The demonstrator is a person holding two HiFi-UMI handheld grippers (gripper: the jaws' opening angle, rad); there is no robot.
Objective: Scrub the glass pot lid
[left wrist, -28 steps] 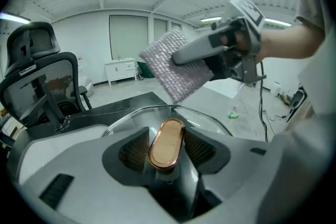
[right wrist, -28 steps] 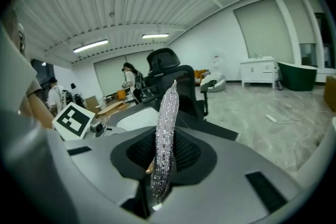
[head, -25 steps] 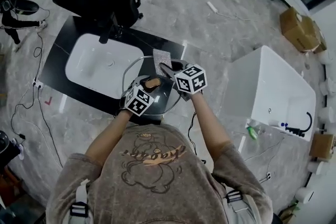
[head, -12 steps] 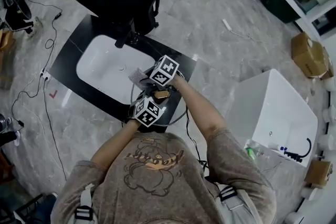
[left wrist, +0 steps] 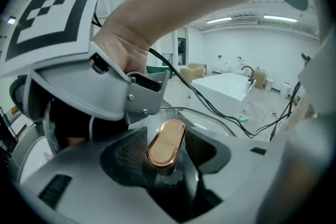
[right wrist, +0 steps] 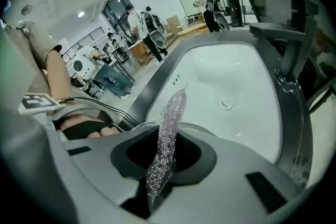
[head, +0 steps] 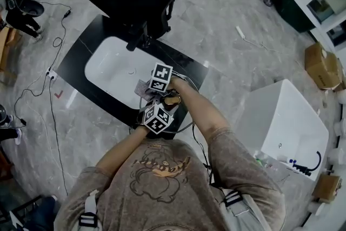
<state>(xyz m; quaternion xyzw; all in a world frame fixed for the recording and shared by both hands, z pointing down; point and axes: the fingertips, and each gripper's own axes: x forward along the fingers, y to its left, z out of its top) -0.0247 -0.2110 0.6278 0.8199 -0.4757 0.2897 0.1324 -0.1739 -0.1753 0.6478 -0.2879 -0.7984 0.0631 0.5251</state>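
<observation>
The silvery scouring cloth (right wrist: 168,134) stands on edge between the jaws of the right gripper (right wrist: 165,157), which are closed on its lower part so that the free end sticks up and forward toward the white sink (right wrist: 231,76). The left gripper (left wrist: 166,153) is clamped on the copper-coloured knob (left wrist: 166,142) of the glass pot lid (left wrist: 202,119), holding the lid at the near edge of the sink, over the black counter (head: 81,48) that frames it. In the head view the right gripper sits on the sink side of the left one, the two marker cubes close together above the lid. Scrubbing looks under way or about to start. To do it well, I would lay the loose face of the cloth flat on the glass instead of dragging its thin edge, and work in short overlapping strokes round the knob and out to the rim. The knob grip is small, so pressure should be modest and directed down into the lid, or it may twist in the jaws. The cloth is pinched low; hard sideways pulls could tug it free.
</observation>
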